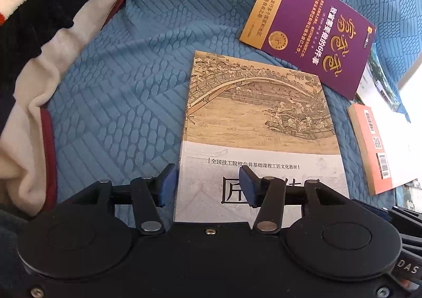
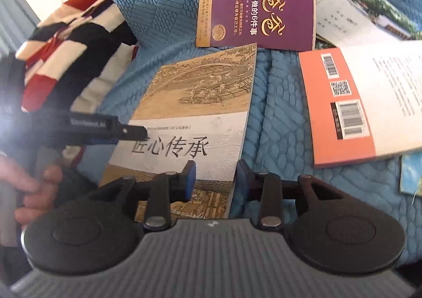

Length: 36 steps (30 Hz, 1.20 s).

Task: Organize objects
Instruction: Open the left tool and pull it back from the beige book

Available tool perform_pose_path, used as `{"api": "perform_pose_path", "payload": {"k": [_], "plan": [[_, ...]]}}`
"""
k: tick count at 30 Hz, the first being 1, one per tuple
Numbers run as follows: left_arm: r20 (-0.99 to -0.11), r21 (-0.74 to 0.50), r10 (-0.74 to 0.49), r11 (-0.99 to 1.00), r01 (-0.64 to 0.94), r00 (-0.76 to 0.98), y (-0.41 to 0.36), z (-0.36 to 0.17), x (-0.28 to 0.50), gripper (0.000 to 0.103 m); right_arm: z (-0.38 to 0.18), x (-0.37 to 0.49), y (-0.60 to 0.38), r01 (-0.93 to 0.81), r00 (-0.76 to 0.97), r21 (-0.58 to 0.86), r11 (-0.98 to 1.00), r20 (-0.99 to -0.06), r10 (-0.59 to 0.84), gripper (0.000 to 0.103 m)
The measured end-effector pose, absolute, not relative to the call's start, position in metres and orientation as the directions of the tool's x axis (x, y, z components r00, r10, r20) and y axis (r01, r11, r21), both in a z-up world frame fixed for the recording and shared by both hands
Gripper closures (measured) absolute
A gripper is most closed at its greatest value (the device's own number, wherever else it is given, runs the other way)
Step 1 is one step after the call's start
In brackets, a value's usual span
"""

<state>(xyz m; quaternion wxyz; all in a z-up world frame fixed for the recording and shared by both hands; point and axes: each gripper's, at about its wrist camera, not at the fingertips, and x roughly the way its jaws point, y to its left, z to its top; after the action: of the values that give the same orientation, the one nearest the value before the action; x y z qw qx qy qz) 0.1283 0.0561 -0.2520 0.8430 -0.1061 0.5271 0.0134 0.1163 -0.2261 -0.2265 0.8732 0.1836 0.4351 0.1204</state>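
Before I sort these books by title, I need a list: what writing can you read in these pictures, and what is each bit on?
"匠心传承": beige book with the bridge painting.
"全国技工院校公共基础课程工匠文化教材": same book, above its title.
"富爸爸" and "致富需要做的6件事": purple book.
"DAS": edge of the left gripper, cut off.
Orange book: barcodes and a QR code only, digits too small.
Purple book's small print, the right-hand booklets' text and the black bar's label: blurred.

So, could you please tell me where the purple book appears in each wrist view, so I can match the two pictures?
Left wrist view: the purple book lies upper right, tilted, just beyond the bridge-painting book.
Right wrist view: the purple book lies top centre, above the bridge-painting book's far edge.
Shared landmark: the orange book with barcodes, right of both.
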Motion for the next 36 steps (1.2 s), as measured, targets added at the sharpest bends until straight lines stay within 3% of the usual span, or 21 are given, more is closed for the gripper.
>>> {"api": "perform_pose_path", "payload": {"k": [10, 23, 36], "plan": [[-0.873, -0.188, -0.085, 0.967, -0.17, 0.48, 0.056, -0.22, 0.121, 0.06, -0.194, 0.111, -0.244, -0.02, 0.641, 0.44, 0.898, -0.684, 0.349, 0.068], [-0.777, -0.235, -0.141, 0.969, -0.076, 0.613, 0.001, -0.123, 0.077, 0.057, -0.092, 0.061, -0.289, 0.016, 0.761, 0.393, 0.92, -0.601, 0.244, 0.067], [-0.729, -0.265, -0.179, 0.964, -0.03, 0.661, -0.04, -0.071, 0.022, 0.05, -0.034, -0.003, -0.305, 0.063, 0.819, 0.277, 0.959, -0.564, 0.109, 0.067]]}}
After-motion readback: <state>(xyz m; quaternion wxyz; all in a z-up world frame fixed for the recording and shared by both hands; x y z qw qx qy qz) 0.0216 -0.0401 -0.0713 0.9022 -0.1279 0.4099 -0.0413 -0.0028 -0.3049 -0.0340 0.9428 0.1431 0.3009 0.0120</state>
